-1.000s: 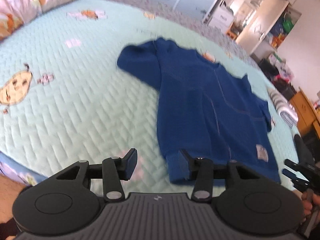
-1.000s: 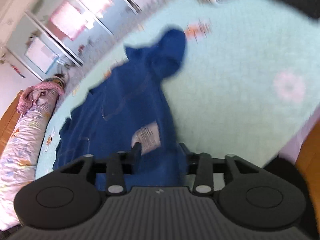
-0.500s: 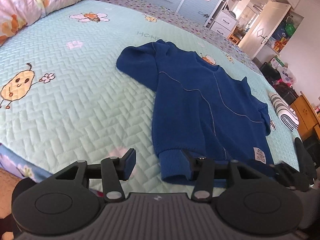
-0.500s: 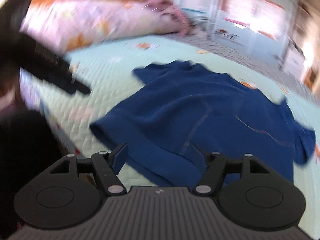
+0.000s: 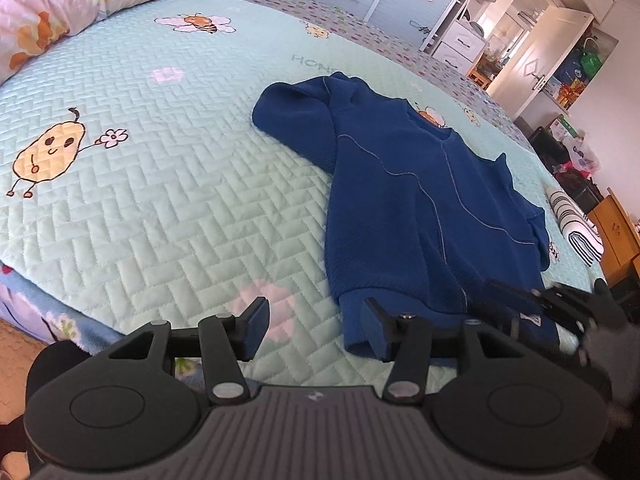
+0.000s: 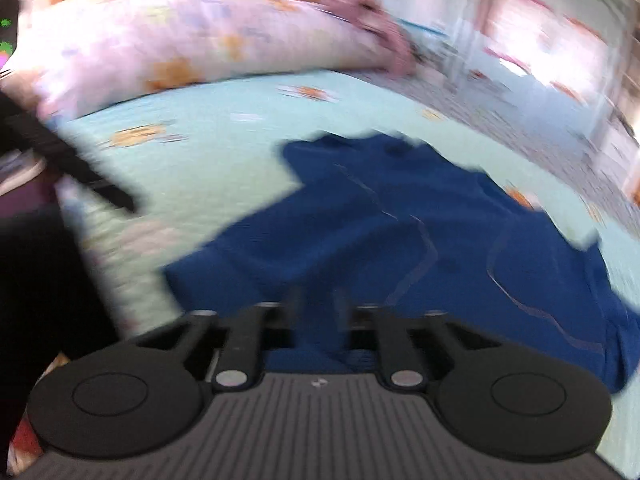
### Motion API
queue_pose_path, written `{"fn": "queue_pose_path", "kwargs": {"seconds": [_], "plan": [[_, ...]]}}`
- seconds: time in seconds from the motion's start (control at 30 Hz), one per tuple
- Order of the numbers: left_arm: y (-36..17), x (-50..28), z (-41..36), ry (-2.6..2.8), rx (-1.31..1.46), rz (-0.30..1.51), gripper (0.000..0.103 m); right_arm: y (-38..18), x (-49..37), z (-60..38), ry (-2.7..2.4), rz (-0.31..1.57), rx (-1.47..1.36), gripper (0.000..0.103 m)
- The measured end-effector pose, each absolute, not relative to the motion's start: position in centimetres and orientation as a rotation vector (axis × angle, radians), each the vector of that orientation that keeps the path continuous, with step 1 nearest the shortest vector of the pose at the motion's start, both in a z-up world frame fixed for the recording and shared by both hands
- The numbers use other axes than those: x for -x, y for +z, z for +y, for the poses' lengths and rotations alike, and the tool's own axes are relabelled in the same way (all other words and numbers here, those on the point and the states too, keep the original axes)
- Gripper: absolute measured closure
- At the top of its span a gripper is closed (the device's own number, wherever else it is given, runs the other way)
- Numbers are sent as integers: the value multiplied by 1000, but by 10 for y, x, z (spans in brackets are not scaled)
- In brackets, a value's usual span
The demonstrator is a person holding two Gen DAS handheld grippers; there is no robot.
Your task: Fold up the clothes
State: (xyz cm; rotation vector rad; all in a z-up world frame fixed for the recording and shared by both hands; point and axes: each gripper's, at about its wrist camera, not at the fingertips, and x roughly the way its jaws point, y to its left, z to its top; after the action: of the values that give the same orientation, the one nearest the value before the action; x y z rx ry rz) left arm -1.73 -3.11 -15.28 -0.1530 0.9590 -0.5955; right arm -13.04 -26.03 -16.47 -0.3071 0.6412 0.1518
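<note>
sweater [image 5: 420,208]: blue, flat on quilt [image 5: 160,200]
L gripper [image 5: 314,330]: opening, nothing gripped, at hem corner
R gripper [image 6: 320,312]: closing over hem; grip unclear, blurred

A home bedroom, likely a child's: a bed with a mint quilted bedspread [image 5: 168,208] printed with cartoon bees. A floral bolster pillow [image 5: 48,4] lies at ten o'clock, white wardrobes [image 5: 552,56] at two o'clock.

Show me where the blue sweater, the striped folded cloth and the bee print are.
blue sweater [image 5: 400,208], left wrist view, middle of its body.
striped folded cloth [image 5: 576,228], left wrist view, its top.
bee print [image 5: 196,22], left wrist view, its body.
</note>
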Motion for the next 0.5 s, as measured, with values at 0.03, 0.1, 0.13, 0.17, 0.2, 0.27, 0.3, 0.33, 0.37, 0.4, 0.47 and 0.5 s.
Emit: {"fn": "queue_pose_path", "kwargs": {"seconds": [0.03, 0.1, 0.13, 0.17, 0.2, 0.27, 0.3, 0.33, 0.37, 0.4, 0.47, 0.5], "plan": [[-154, 17, -32, -594, 155, 963, 49, -167, 135, -250, 181, 637, 346, 51], [-157, 17, -34, -595, 158, 972, 49, -181, 136, -230, 212, 648, 416, 51], [-158, 17, -35, -598, 154, 977, 49, -187, 134, -222, 222, 656, 433, 51], [-158, 18, -35, -602, 147, 980, 49, -192, 127, -219, 222, 667, 421, 51], [-158, 18, -35, -603, 142, 982, 49, -197, 120, -216, 218, 677, 406, 51], [-157, 17, -32, -599, 141, 981, 49, -203, 108, -215, 204, 694, 382, 58], [-158, 16, -30, -594, 143, 981, 48, -203, 104, -219, 190, 694, 364, 64], [-158, 15, -28, -588, 147, 982, 48, -200, 99, -225, 178, 693, 339, 71], [-159, 14, -26, -582, 151, 983, 47, -197, 95, -232, 160, 689, 316, 86], [-160, 13, -26, -579, 153, 986, 47, -192, 92, -241, 133, 681, 296, 92], [-163, 12, -26, -577, 154, 993, 47, -179, 82, -263, 64, 646, 240, 94], [-164, 11, -28, -583, 152, 997, 47, -169, 76, -277, 20, 621, 198, 95]]}}
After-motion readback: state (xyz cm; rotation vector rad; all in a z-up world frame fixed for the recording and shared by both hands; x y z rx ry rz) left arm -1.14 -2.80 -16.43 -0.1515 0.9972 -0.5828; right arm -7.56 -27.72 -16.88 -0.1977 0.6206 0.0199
